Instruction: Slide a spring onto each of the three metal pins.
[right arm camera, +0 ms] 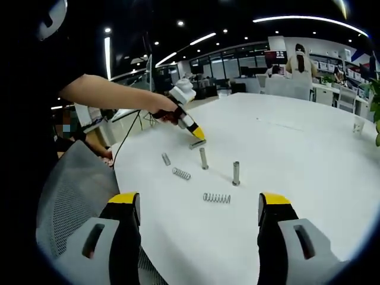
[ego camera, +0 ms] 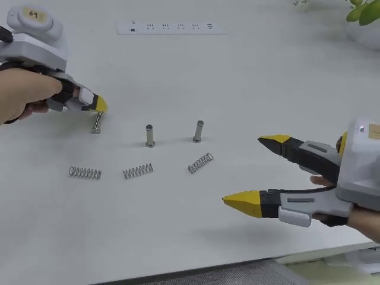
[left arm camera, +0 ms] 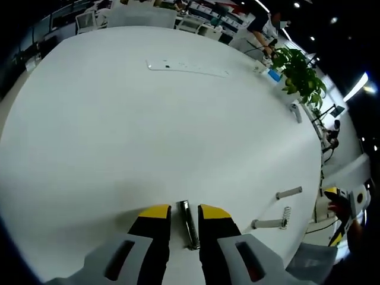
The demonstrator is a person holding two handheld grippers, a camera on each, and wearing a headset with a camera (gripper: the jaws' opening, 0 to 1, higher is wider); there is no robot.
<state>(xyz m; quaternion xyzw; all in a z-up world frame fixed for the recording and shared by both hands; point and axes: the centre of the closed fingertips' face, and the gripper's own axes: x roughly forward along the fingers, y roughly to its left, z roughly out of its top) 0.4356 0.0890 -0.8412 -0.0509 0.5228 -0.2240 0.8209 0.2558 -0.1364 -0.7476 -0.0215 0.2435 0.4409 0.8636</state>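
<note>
White matte bench [ego camera: 267, 71]. Its own view shows the left gripper [left arm camera: 184, 209] flanking a smooth steel pin [left arm camera: 189, 224], grip unclear. The right gripper [ego camera: 242, 170] gapes near coiled springs [ego camera: 138, 171].

I see the bench [ego camera: 249, 77] as smooth, matt white. The pins [ego camera: 149, 135] are polished, glossy metal and the springs [ego camera: 138, 171] are bare steel wire. The left gripper [left arm camera: 184, 211] and right gripper [ego camera: 243, 170] have matt black-and-yellow plastic jaws and smooth pale plastic shells.

Left pin [ego camera: 97, 123] half behind left gripper [ego camera: 101, 106]
</note>
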